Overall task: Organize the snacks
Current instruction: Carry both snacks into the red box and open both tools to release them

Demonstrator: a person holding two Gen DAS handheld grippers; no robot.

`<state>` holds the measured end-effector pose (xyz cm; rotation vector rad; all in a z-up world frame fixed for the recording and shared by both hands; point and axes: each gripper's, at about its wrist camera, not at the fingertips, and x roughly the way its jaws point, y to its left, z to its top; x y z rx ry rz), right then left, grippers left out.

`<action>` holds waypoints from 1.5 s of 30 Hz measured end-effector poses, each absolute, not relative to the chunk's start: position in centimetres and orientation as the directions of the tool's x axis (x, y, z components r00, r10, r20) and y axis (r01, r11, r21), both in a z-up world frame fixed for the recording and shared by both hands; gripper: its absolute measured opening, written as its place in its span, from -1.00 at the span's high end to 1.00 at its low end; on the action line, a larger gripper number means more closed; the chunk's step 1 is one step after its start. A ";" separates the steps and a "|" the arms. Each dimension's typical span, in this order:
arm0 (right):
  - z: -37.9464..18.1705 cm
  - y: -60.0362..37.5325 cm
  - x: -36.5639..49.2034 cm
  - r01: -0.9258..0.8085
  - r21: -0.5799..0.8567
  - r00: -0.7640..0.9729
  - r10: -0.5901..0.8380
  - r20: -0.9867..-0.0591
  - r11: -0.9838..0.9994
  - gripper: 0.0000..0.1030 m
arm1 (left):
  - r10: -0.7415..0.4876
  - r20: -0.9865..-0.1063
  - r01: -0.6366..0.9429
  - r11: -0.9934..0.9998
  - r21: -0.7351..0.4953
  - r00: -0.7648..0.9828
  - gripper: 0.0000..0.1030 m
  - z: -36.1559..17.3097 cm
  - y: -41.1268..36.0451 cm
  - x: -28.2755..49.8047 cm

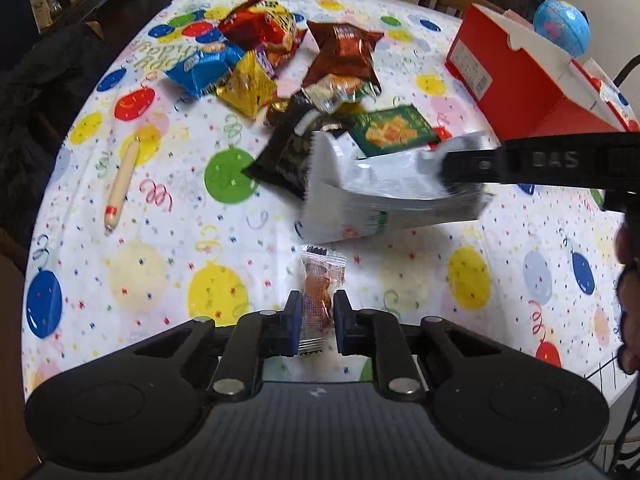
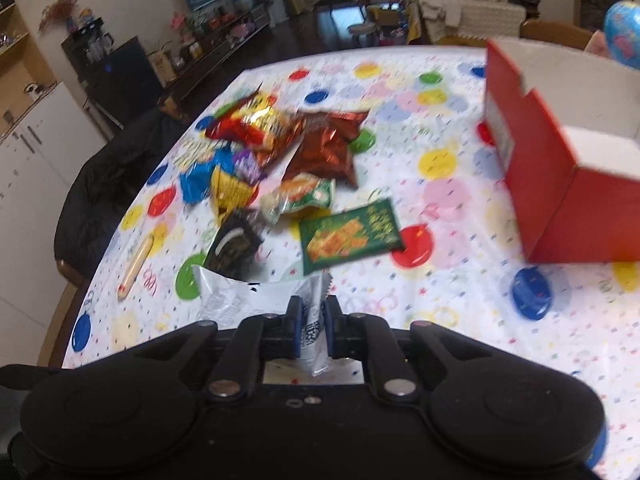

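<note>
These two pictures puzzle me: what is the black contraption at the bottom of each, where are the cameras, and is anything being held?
No robot: a person holds a two-finger tool in each hand, and each tool has a camera looking along its fingers. In the left camera's picture, the left gripper is closed around a small clear snack packet. In the right camera's picture, the right gripper pinches a white packet. A heap of snack bags, a sausage stick and an open red box sit on the balloon tablecloth.

tongs (image 1: 316, 320): black housings | blue pads (image 1: 295, 326) | silver pivot screws
</note>
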<state>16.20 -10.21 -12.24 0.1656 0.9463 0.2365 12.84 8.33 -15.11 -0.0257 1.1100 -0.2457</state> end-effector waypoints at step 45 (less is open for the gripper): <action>-1.4 -36.1 16.8 0.200 0.184 0.826 -0.065 -0.560 0.962 0.84 | -0.301 -0.753 0.370 0.925 -0.083 0.585 0.69 -2.4 -14.8 23.2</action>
